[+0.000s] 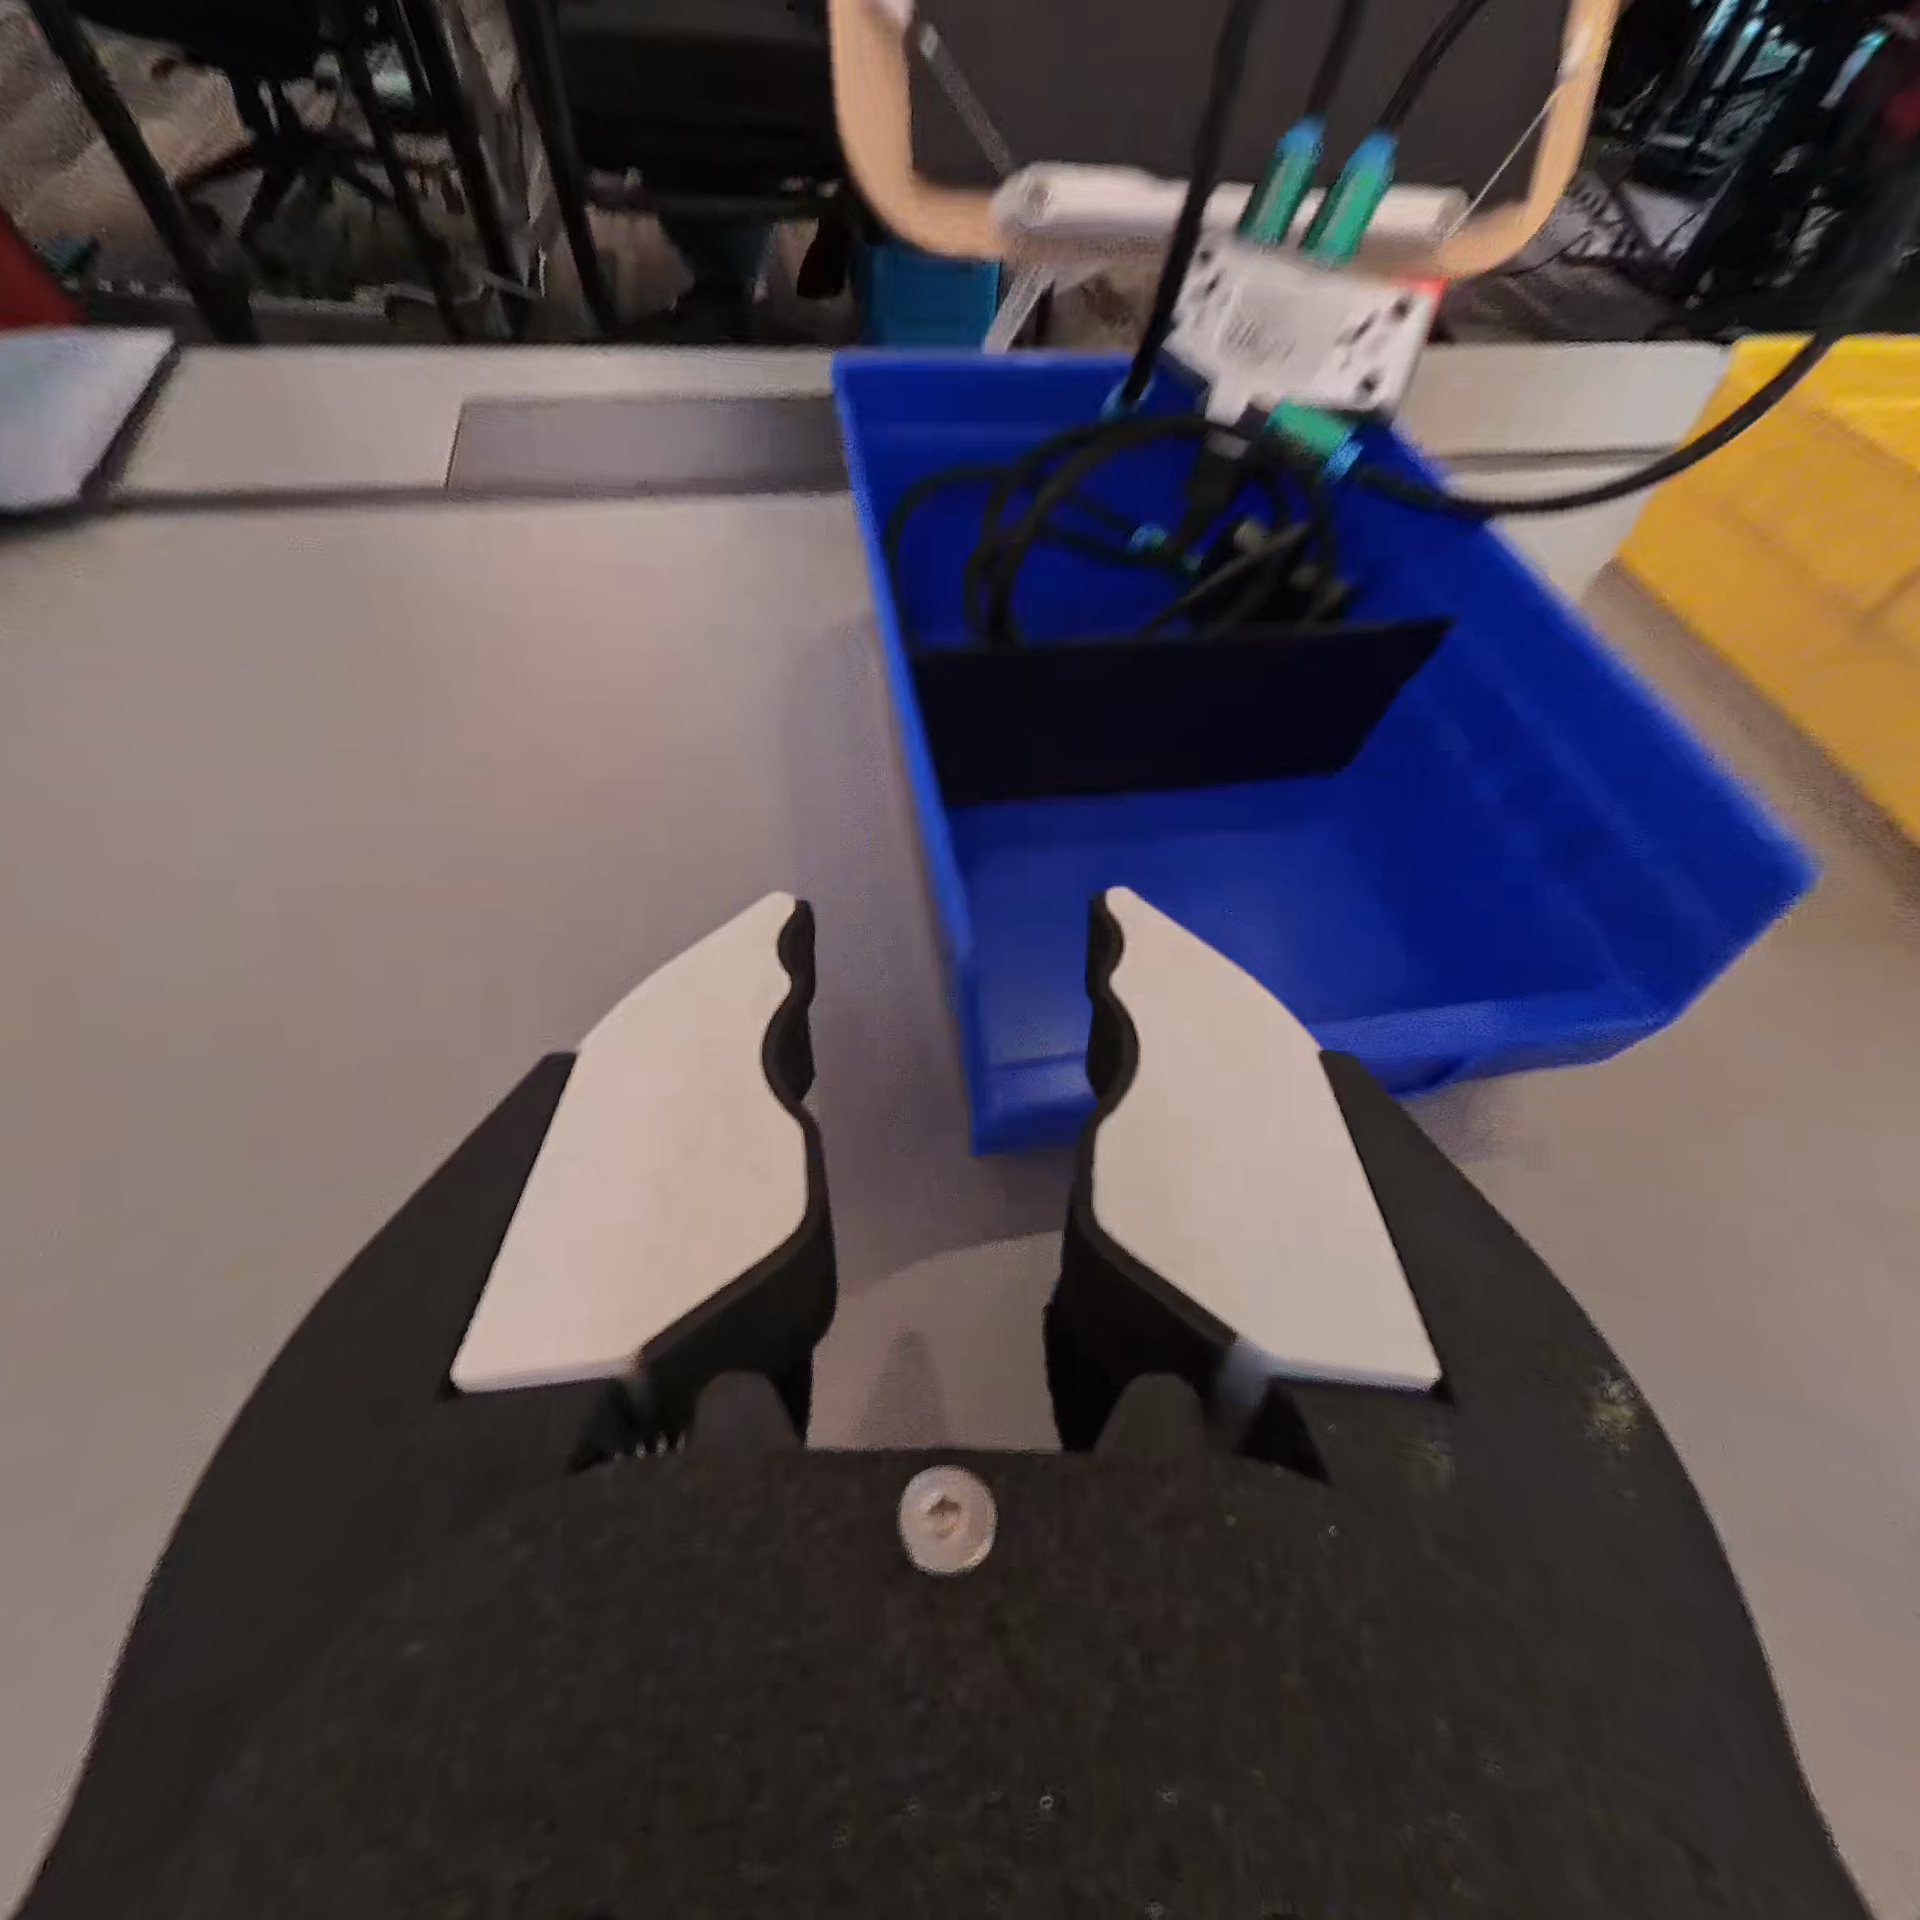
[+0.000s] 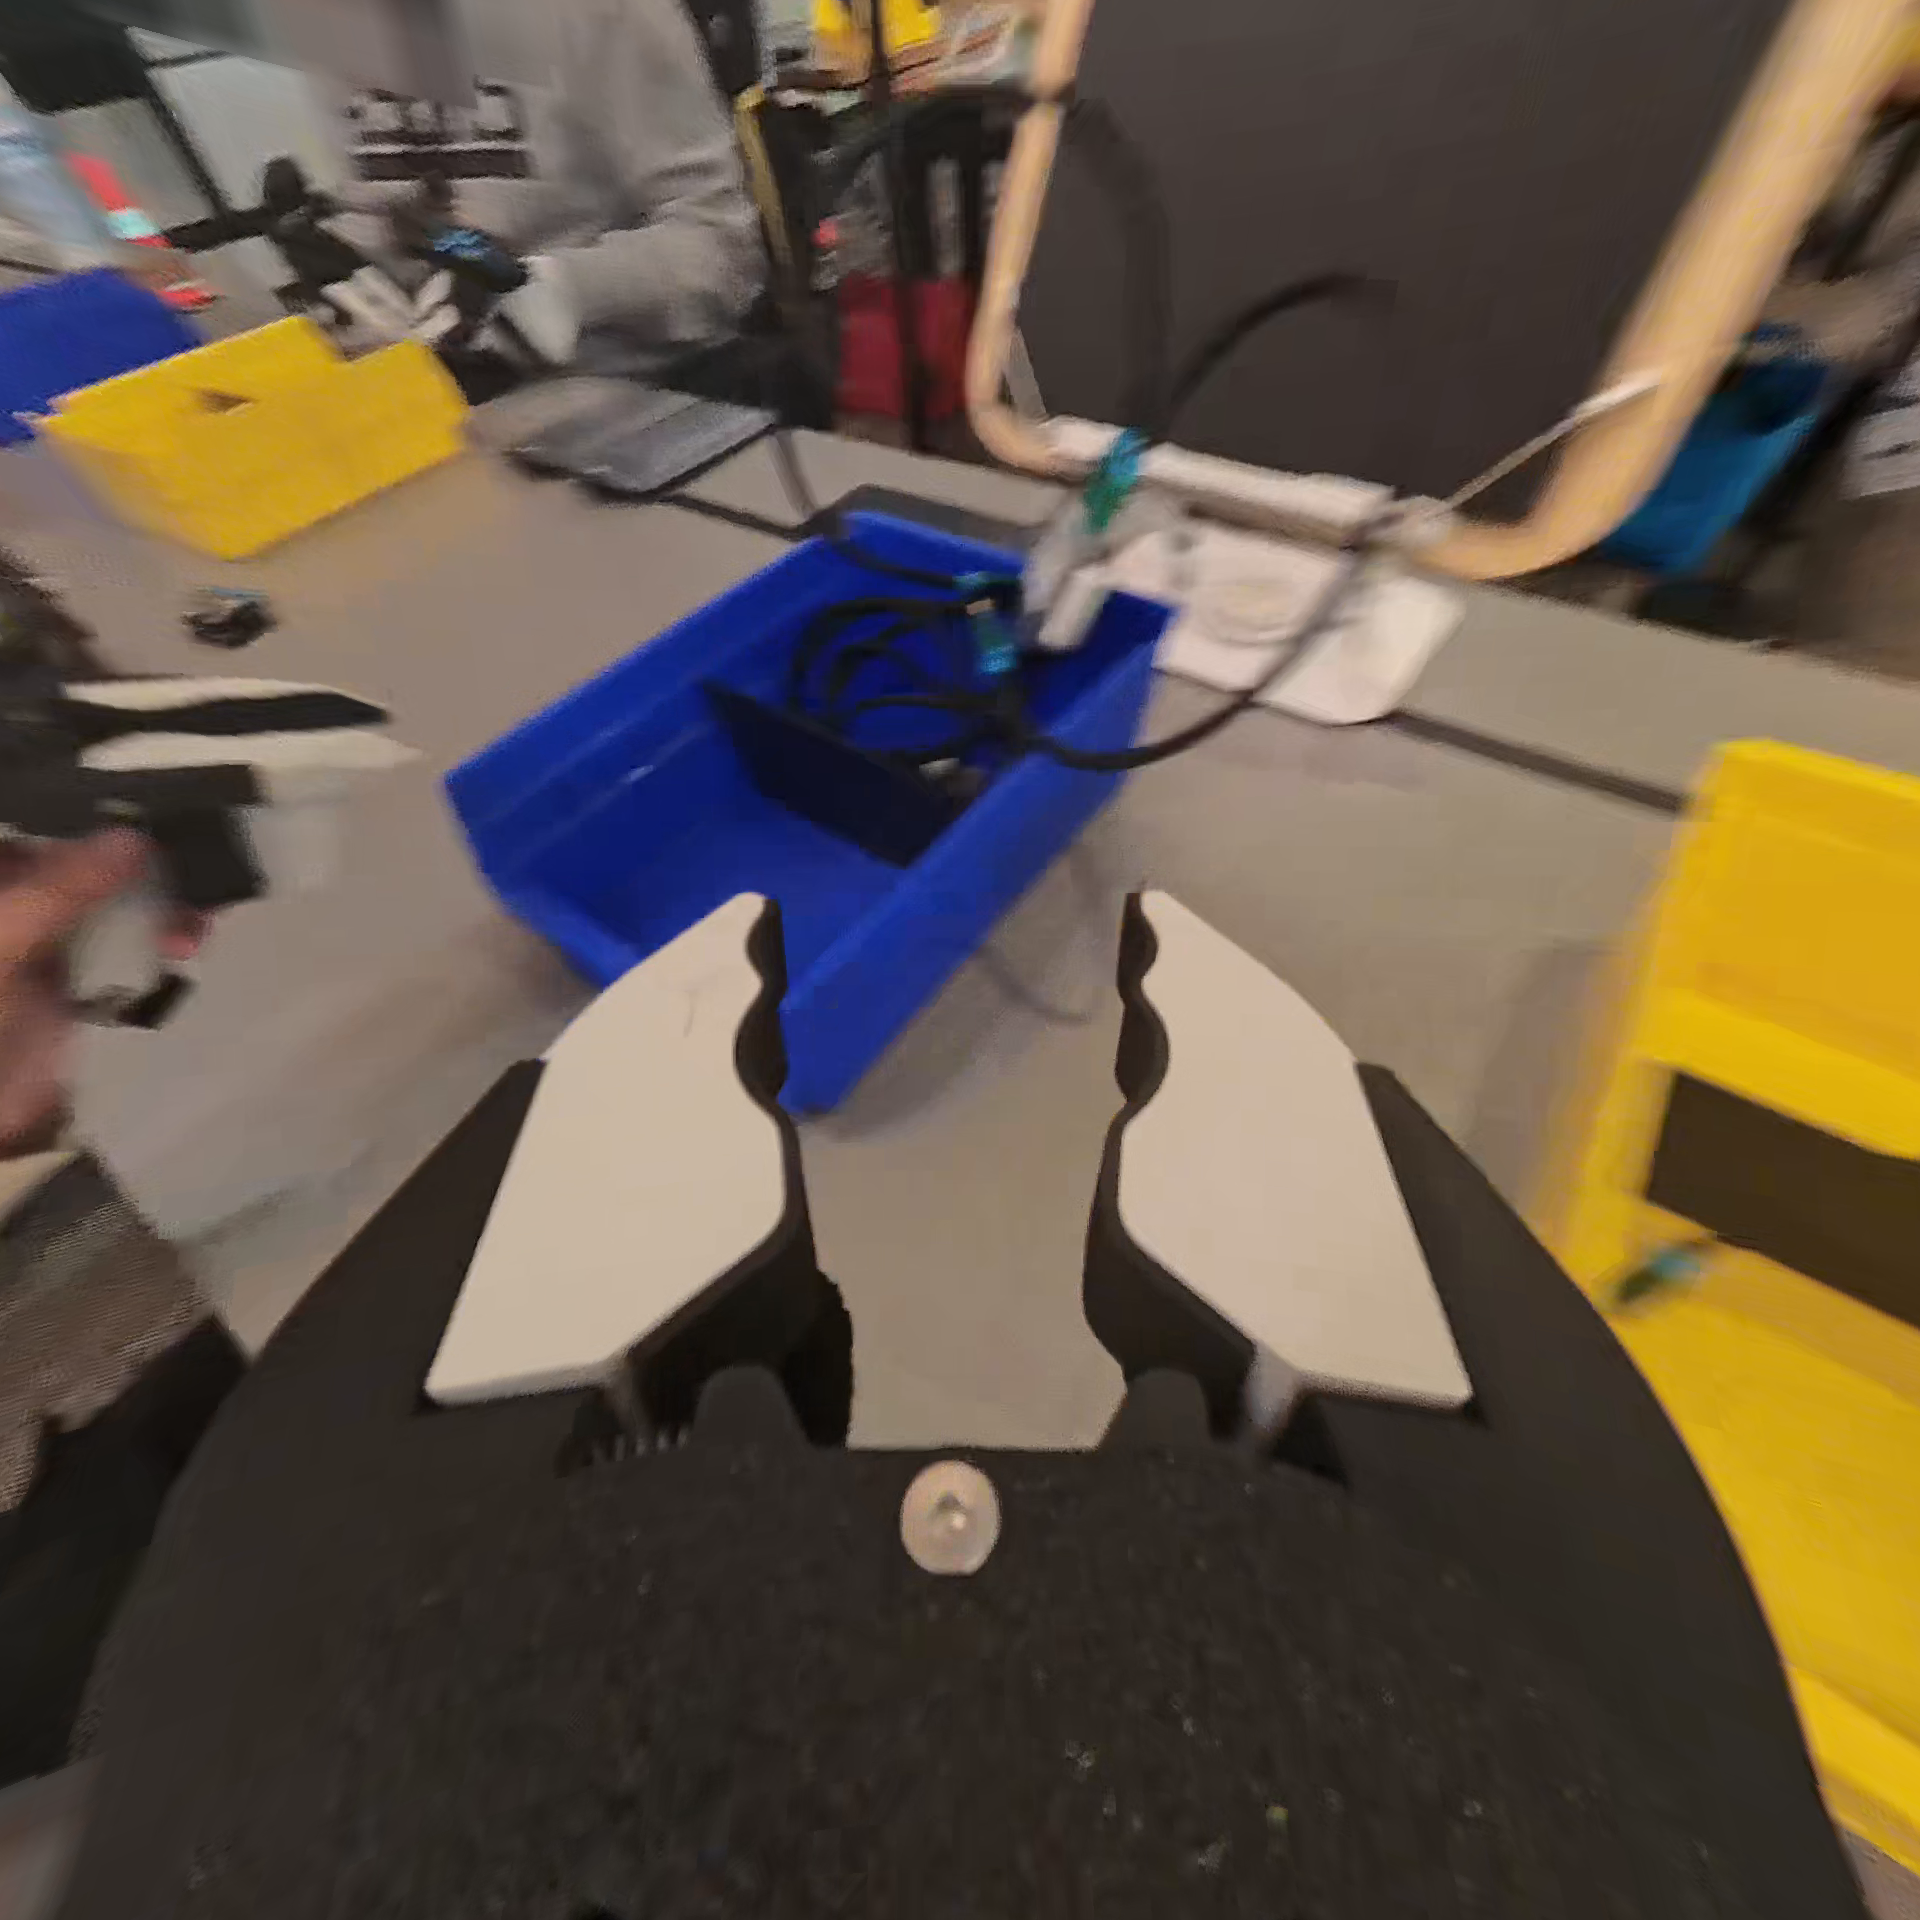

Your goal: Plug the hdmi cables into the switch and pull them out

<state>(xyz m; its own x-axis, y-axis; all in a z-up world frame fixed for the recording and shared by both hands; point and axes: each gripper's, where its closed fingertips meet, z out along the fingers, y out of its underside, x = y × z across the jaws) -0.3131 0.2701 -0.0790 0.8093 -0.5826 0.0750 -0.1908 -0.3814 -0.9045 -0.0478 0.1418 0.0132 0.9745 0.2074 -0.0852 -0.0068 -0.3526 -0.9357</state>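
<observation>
A white HDMI switch (image 1: 1304, 332) hangs over the far end of a blue bin (image 1: 1507, 935), with green-blue HDMI plugs (image 1: 1320, 197) in its top and another plug (image 1: 1314, 436) at its lower side. Black cables (image 1: 1091, 540) lie coiled in the bin's far compartment behind a dark divider (image 1: 1164, 707). My left gripper (image 1: 951, 914) is open and empty, short of the bin's near left corner. My right gripper (image 2: 951, 914) is open and empty at the bin's (image 2: 623, 810) near side. The switch (image 2: 1070, 582) and cables (image 2: 894, 675) show blurred there. The left gripper (image 2: 239, 727) shows at the left edge.
A yellow bin (image 1: 1808, 561) stands right of the blue one, and it fills the right edge of the right wrist view (image 2: 1787, 1143). Another yellow bin (image 2: 260, 436) sits far left. A tan curved frame (image 1: 894, 177) stands behind the switch. A person's hand (image 2: 62, 935) is at the left. Both grippers' tips are roughly 25 cm from the plug (image 1: 1314, 436). My right wrist view (image 2: 982, 645) looks at it from another angle. The white HDMI switch (image 1: 1304, 332) is about 25 cm from both grippers' fingertips.
</observation>
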